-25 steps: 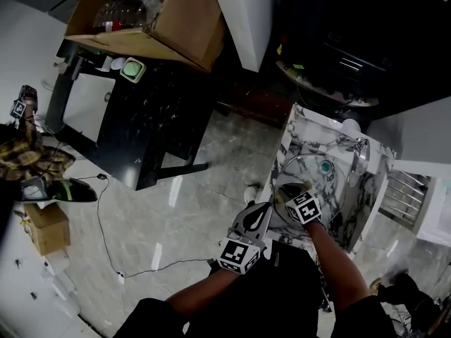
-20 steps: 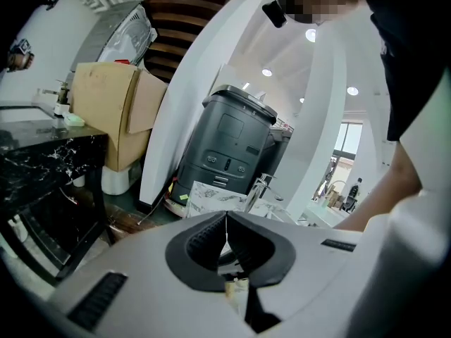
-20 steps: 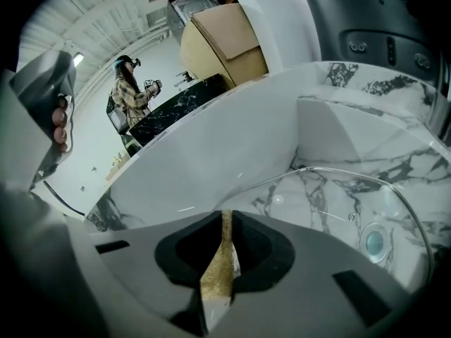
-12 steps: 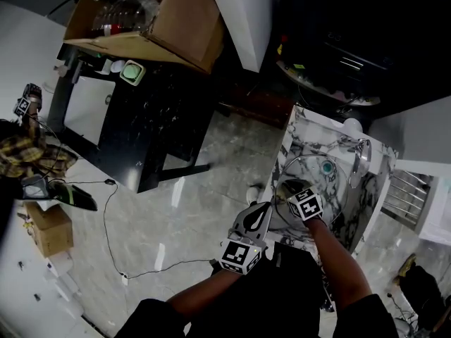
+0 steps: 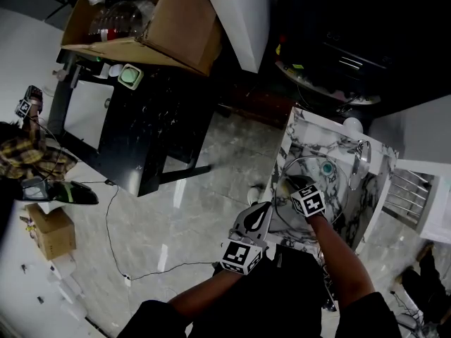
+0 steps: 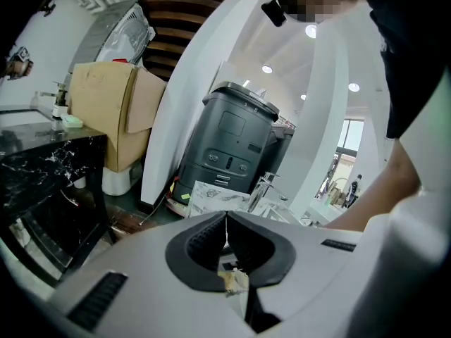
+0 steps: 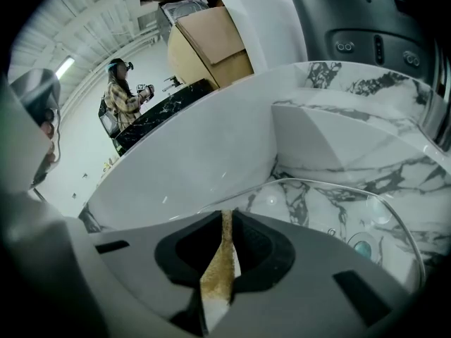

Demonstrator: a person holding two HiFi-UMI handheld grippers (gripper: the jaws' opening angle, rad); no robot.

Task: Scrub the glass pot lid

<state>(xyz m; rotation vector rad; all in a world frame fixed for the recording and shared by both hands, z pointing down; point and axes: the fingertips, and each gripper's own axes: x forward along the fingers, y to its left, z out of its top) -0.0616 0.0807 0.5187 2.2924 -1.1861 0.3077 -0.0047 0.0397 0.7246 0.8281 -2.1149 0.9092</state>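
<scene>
White sink (image 7: pixel 331 136) with grey marble veining; tan-brown sponge (image 7: pixel 218 263).

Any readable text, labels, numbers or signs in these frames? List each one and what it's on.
No readable text in any view.
Left marker cube, right marker cube: square coded patterns, no letters.
Red label on a bottle in the cardboard box: too small to read.
Grey machine: buttons only, no legible print.
Scouring pad in the right gripper: blank.
</scene>
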